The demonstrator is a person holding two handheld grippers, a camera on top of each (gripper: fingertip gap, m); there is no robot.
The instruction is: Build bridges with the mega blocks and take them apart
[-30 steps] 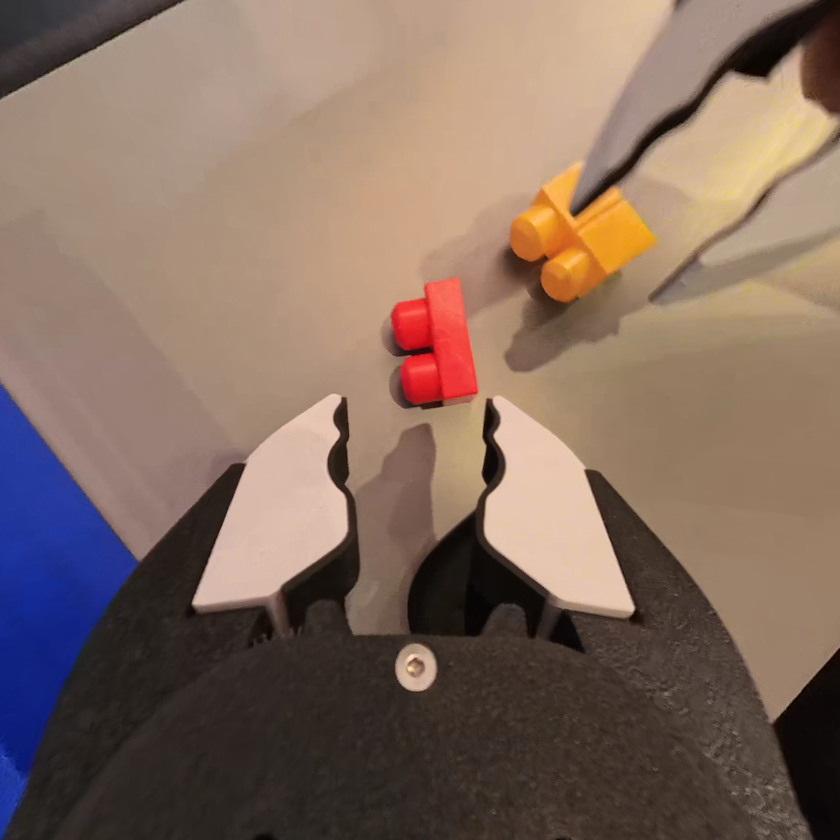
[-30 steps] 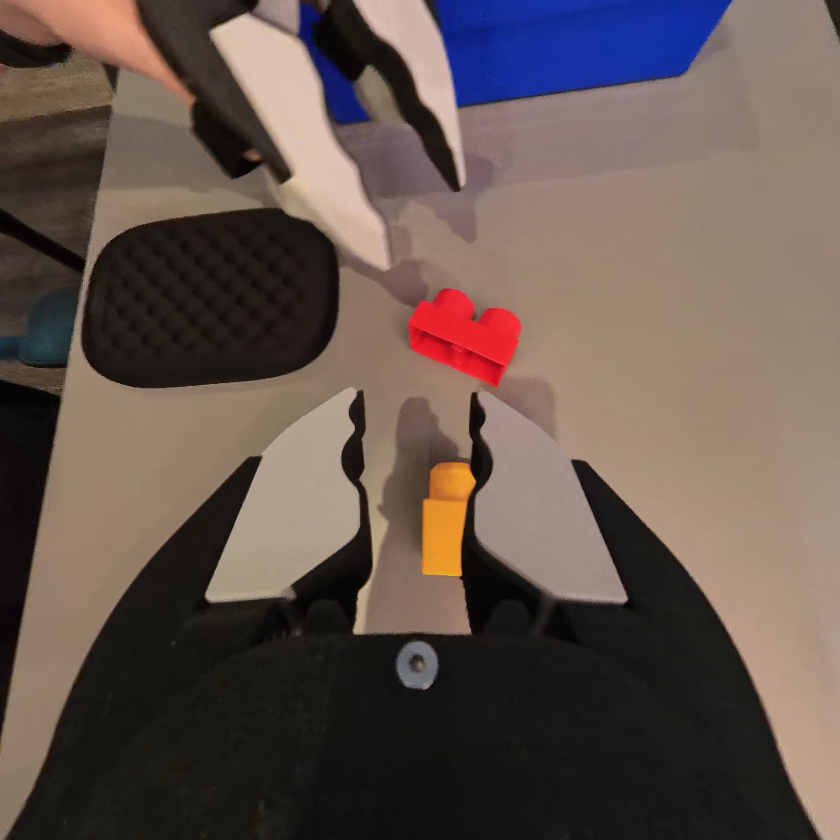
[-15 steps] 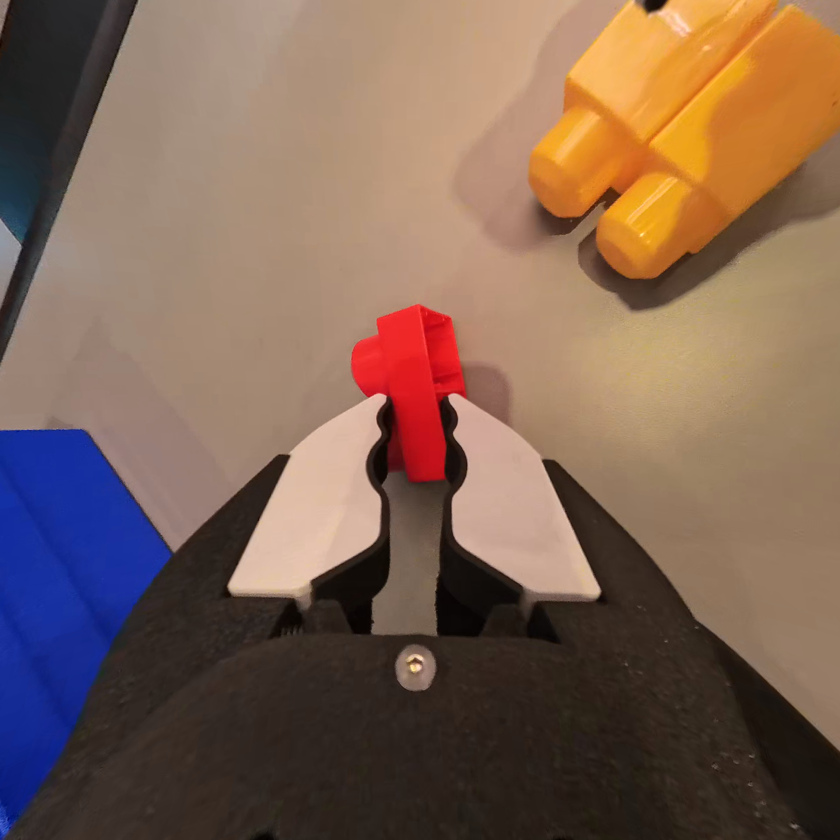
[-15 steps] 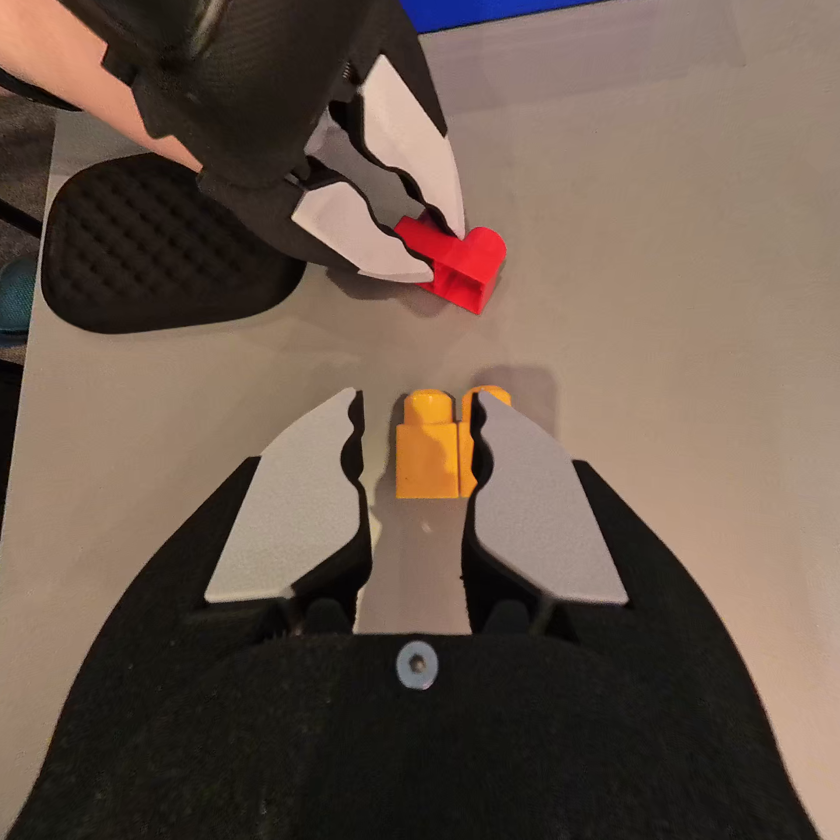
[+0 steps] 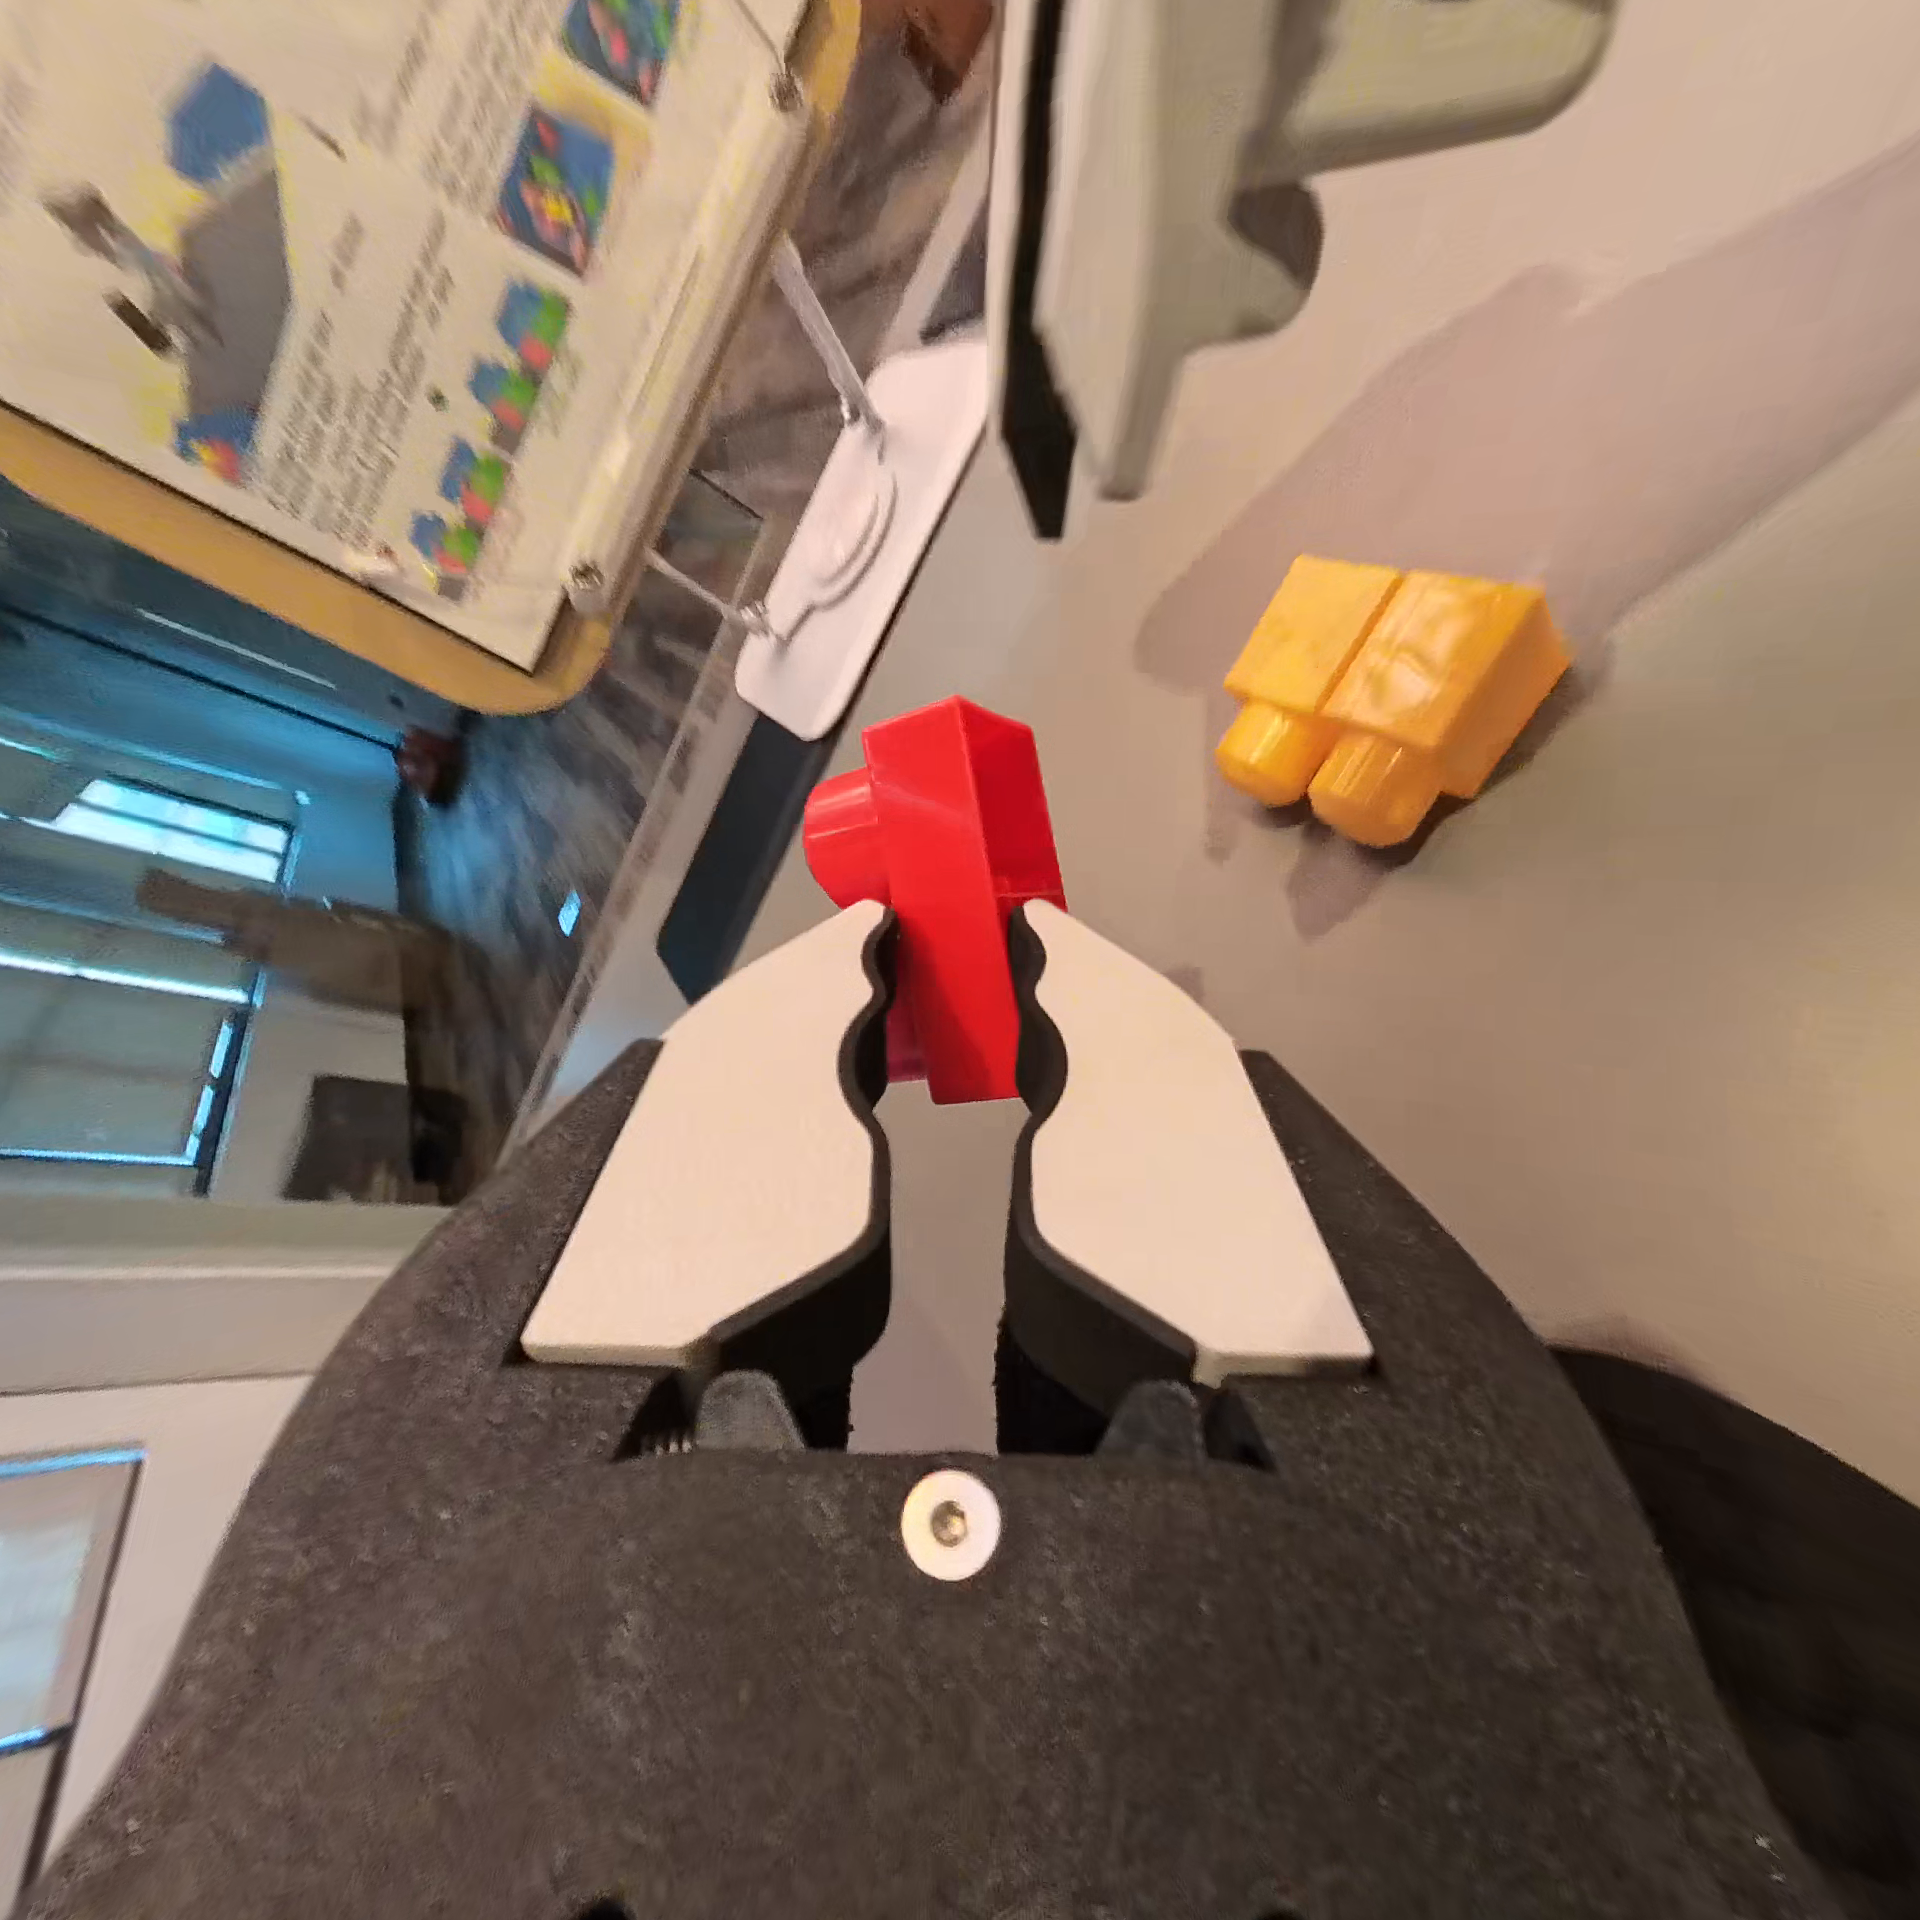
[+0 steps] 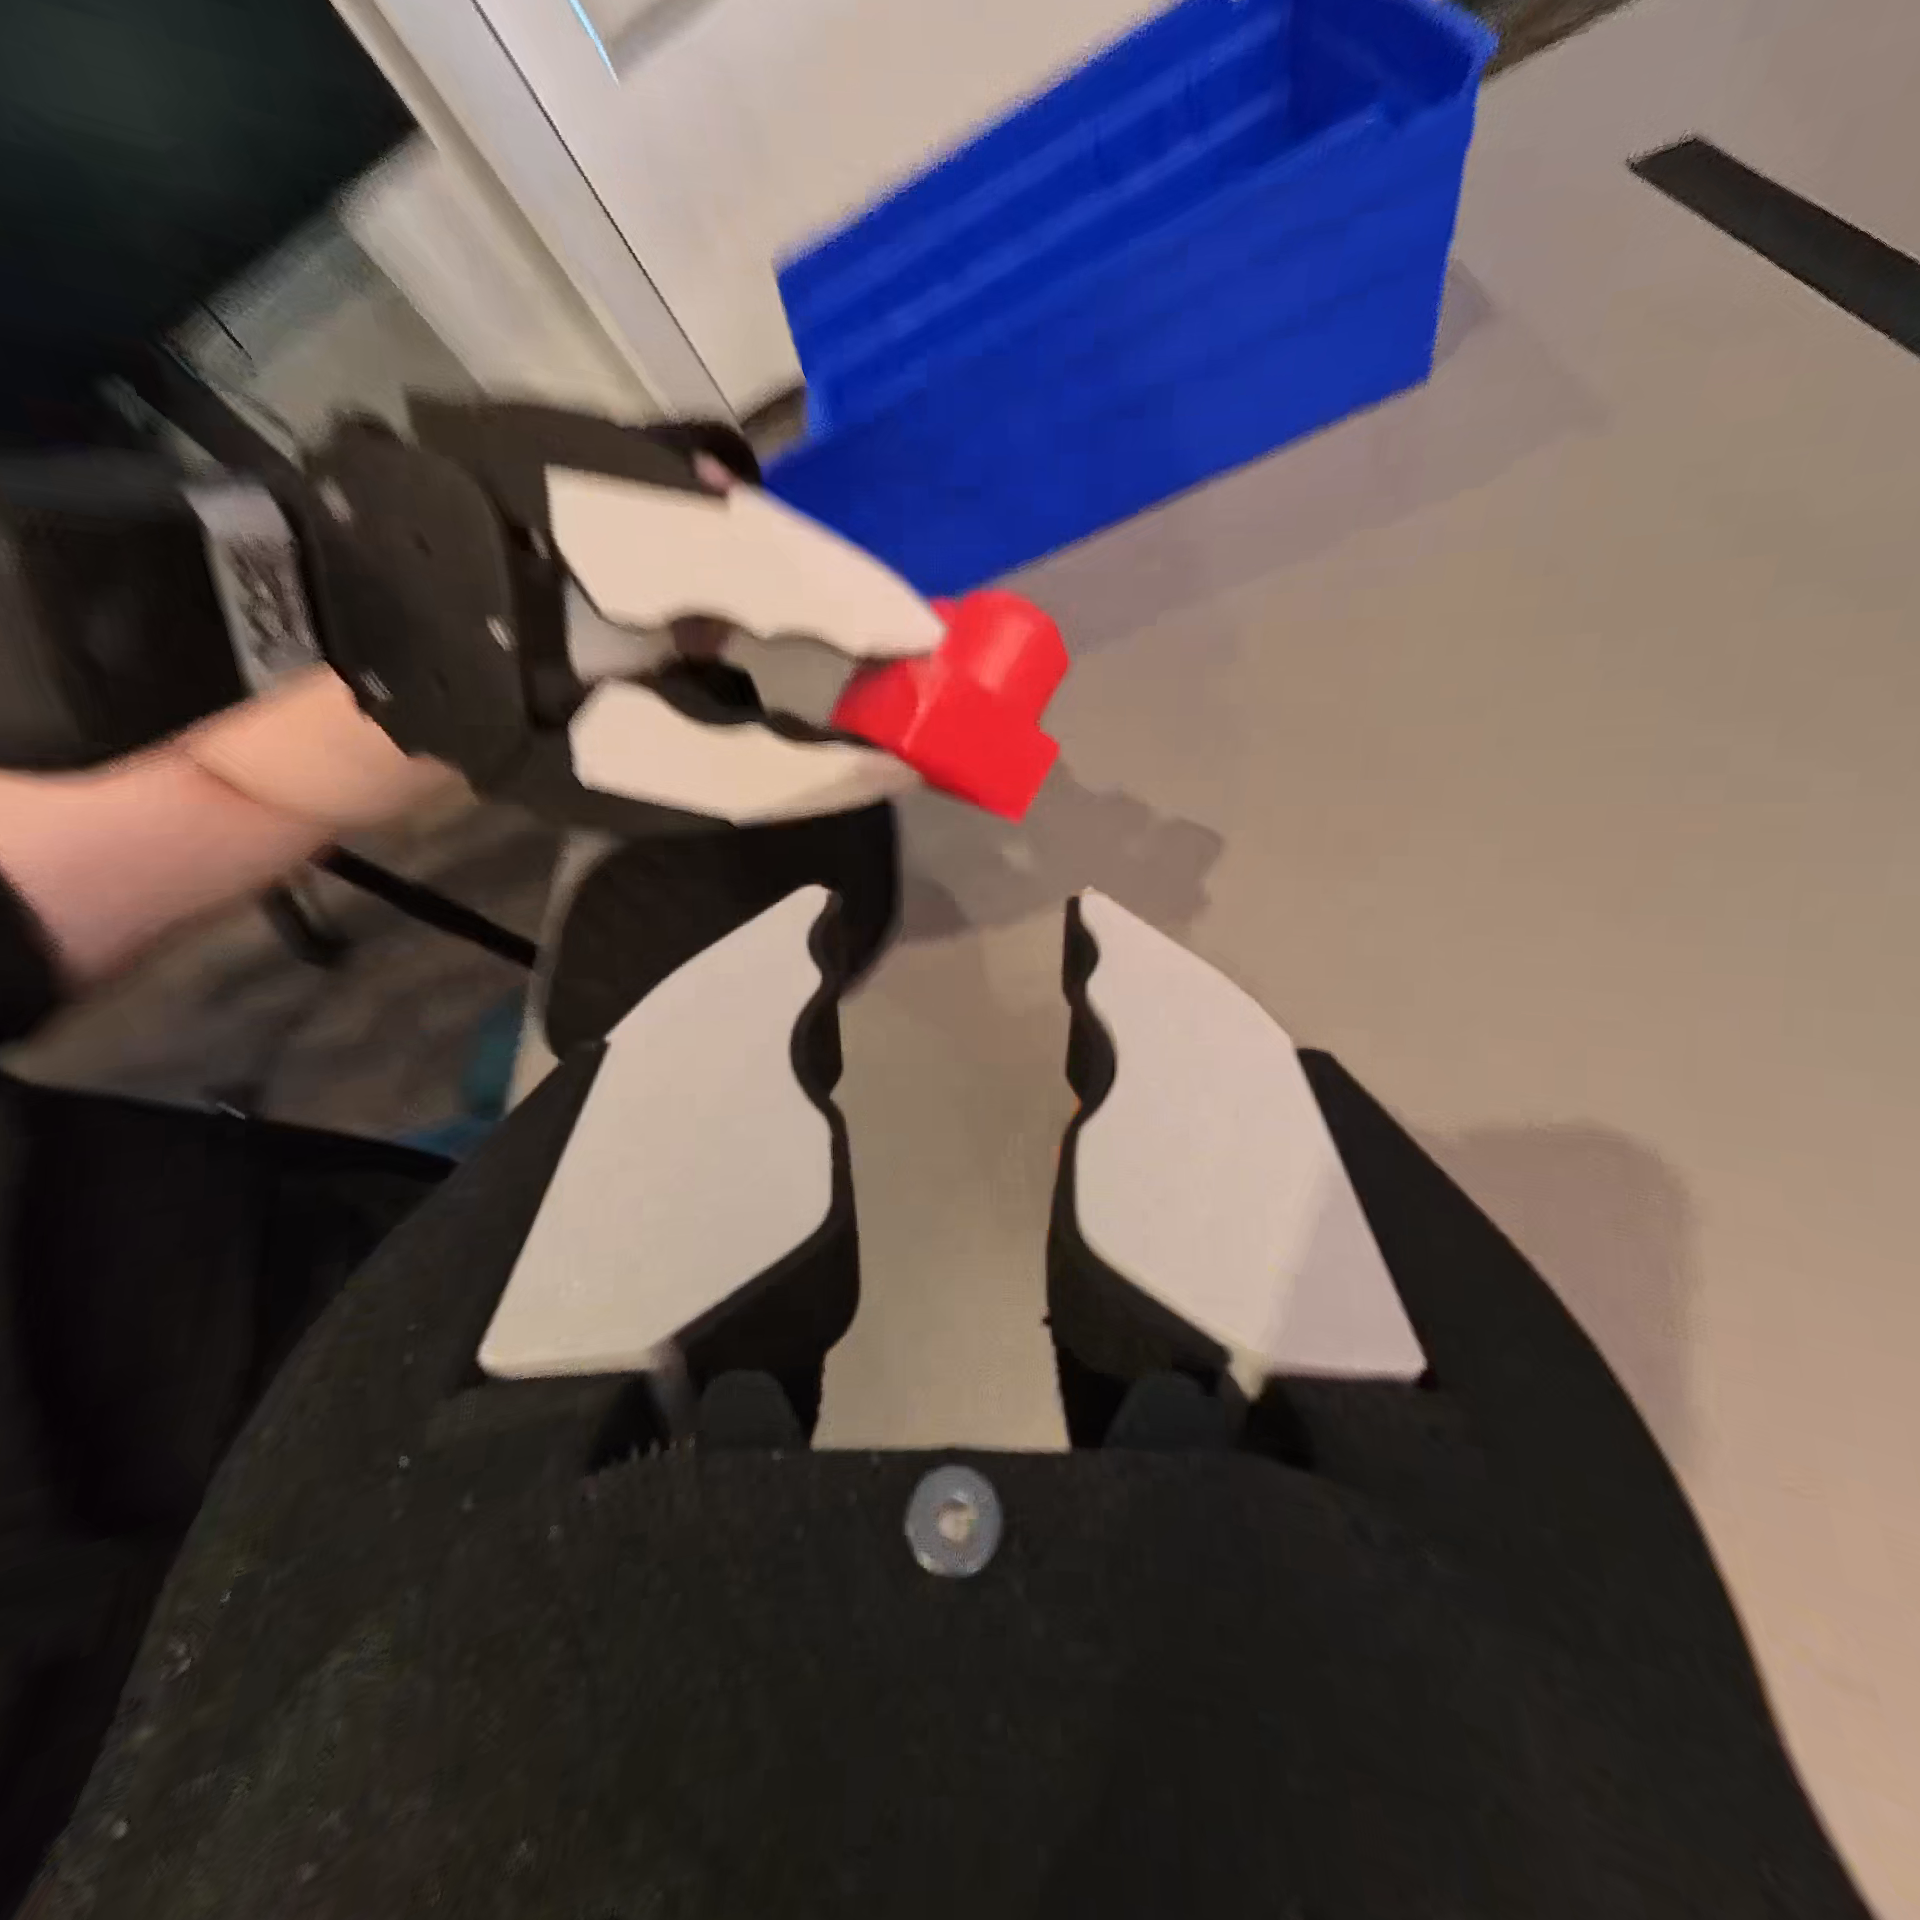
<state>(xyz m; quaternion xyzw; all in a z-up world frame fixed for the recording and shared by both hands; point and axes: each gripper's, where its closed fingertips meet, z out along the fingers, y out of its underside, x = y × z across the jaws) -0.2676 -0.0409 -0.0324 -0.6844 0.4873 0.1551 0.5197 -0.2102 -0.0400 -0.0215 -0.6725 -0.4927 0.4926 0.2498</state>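
Left gripper [image 5: 951,920]: clamped on the red block [image 5: 951,883], gripped across its thin body near the fingertips, studs pointing off to one side. The block is off the table [image 5: 1558,1143], carried in the air. The bite is shallow — only the tips hold it — so any press-fit should be made slowly and square, or the block may pivot between the pads.

Right gripper [image 6: 948,914]: jaws apart, nothing between them. It hangs above the table, free to act as the steadying tool.

Yellow block [image 5: 1392,696]: lies on its side on the table, studs pointing along the surface, well apart from the red block. Judgement: it must be stood studs-up before anything can be seated on it. The empty gripper is best placed to right it and hold it down while the red block is brought over.

Farther off — the blue bin [image 6: 1143,343] stands at the back of the table, beyond the held block in the right wrist view. A blurred instruction sheet [image 5: 343,260] on a stand is behind the table edge; detail cannot be read.
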